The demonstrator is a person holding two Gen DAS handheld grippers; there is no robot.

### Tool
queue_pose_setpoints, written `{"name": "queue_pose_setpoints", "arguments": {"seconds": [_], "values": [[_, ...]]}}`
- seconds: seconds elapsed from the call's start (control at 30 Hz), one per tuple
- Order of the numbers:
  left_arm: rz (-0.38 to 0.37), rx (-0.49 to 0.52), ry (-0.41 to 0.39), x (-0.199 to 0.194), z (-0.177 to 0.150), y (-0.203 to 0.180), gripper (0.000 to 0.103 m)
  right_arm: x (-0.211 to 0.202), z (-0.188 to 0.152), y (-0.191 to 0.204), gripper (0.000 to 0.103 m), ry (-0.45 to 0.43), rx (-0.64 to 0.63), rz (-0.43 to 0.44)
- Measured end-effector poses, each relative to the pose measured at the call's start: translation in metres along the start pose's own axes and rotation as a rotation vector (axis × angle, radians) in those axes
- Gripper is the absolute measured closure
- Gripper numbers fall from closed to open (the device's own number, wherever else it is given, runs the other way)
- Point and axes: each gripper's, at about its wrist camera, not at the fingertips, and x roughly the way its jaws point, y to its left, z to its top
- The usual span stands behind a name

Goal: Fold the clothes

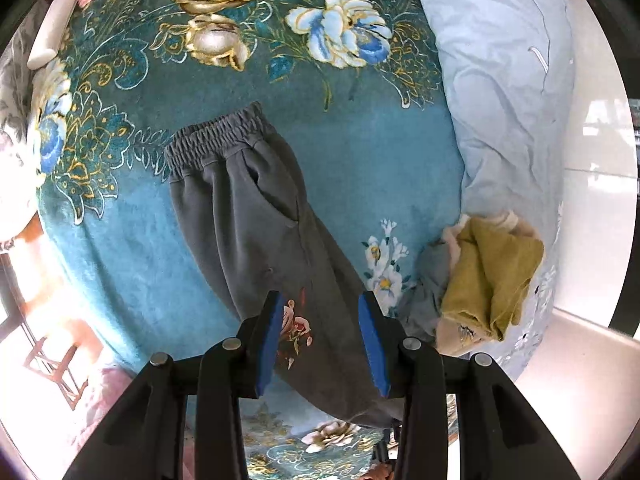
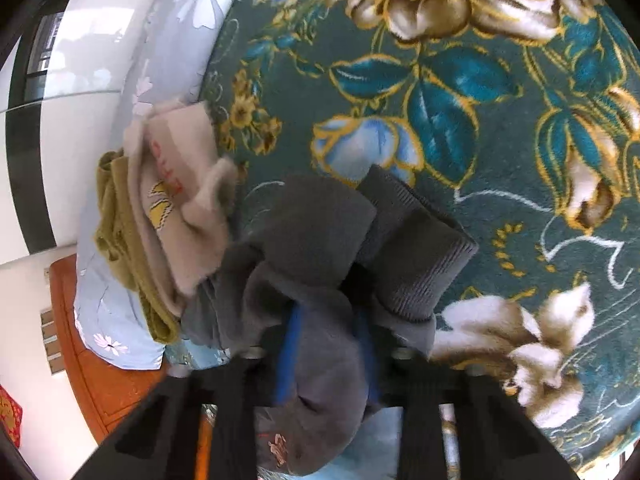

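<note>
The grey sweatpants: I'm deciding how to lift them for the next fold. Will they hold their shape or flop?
Probably flop: the grey sweatpants lie limp on the floral blanket and bunch between the right gripper fingers. The fleece looks thick, so likely not slippery. The ribbed cuff may hang down.

trousers (image 1: 256, 208) on blanket (image 1: 360, 152), folded clothes (image 1: 488, 276) right of them

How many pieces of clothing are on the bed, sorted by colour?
Grey: 1, the grey sweatpants, their cuffed end bunched in the right claw
Olive-yellow: 1, the olive-yellow garment in the side pile
Beige: 1, the beige garment on that pile
Total: 3; a grey-blue fold under the pile may be a fourth, hard to tell.
</note>
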Motion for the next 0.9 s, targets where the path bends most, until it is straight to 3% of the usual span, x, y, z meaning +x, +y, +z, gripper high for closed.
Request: {"name": "queue_pose_setpoints", "arguments": {"seconds": [0.07, 0.2, 0.23, 0.37, 0.6, 0.7, 0.77, 0.8, 0.83, 0.9], "values": [[0.004, 0.007, 0.005, 0.002, -0.002, -0.003, 0.063, -0.004, -0.004, 0.009, 0.098, -0.006, -0.025, 0.023], [0.013, 0.028, 0.016, 0.006, -0.004, -0.006, 0.063, -0.041, -0.014, 0.016, 0.1, -0.101, -0.05, 0.115], [0.021, 0.033, 0.016, 0.008, -0.005, -0.006, 0.063, -0.046, -0.014, 0.011, 0.1, -0.12, -0.046, 0.1], [0.051, 0.025, 0.035, 0.017, -0.009, 0.001, 0.063, -0.018, -0.002, -0.027, 0.1, -0.037, 0.058, 0.009], [0.064, 0.054, 0.045, 0.022, -0.015, -0.005, 0.063, -0.001, 0.007, -0.017, 0.099, -0.015, -0.003, -0.083], [0.067, 0.066, 0.056, 0.025, -0.018, -0.008, 0.063, -0.002, 0.006, -0.013, 0.095, -0.006, -0.022, -0.086], [0.072, 0.07, 0.062, 0.027, -0.02, -0.009, 0.063, -0.011, 0.004, -0.02, 0.094, -0.016, -0.003, -0.038], [0.077, 0.069, 0.064, 0.028, -0.02, -0.008, 0.063, -0.017, 0.003, -0.024, 0.086, -0.023, 0.008, -0.01], [0.081, 0.067, 0.065, 0.029, -0.021, -0.007, 0.063, -0.022, 0.002, -0.029, 0.069, -0.037, 0.019, 0.011], [0.091, 0.064, 0.066, 0.031, -0.021, -0.005, 0.063, -0.026, 0.0, -0.037, 0.044, -0.057, 0.037, 0.037]]}}
